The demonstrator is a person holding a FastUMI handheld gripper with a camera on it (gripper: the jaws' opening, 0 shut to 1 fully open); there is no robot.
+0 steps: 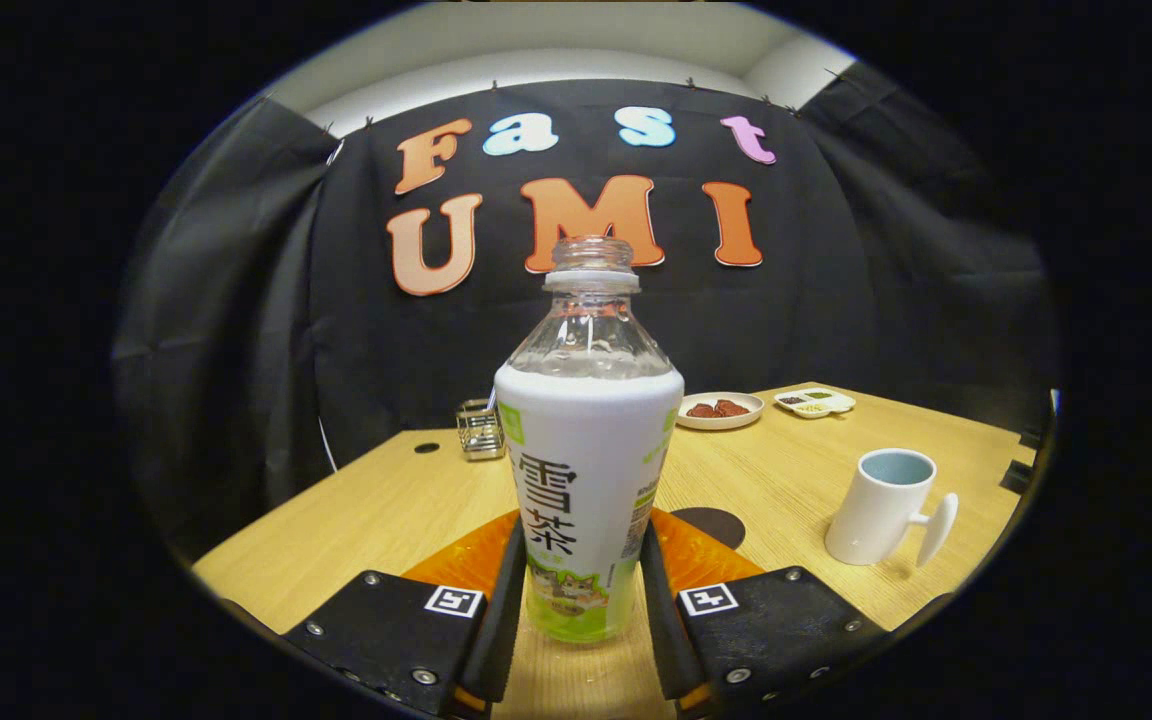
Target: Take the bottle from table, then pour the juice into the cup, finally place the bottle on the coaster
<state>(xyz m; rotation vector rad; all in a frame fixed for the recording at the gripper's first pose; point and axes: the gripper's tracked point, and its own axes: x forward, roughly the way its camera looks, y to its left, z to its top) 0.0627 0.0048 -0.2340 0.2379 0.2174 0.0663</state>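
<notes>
Your gripper (576, 600) is clamped on the clear plastic bottle with the white-and-green label (584, 480), both fingers pressing low on its sides so it stays upright with its open mouth up. It sits between the fingers above the pale wooden table (396, 510). The white ceramic cup (881, 505) stands ahead and to the right, well apart; the round dark coaster (711, 522) lies just beyond the fingers.

Black cloth (266, 300) is hanging in folds as the booth's wall, clipped along its top edge. Above it a pale wall and ceiling (556, 45) are showing, evenly lit. A light wood counter (376, 510) is running back to the cloth, with a small dark hole (426, 448) near its far edge.
</notes>
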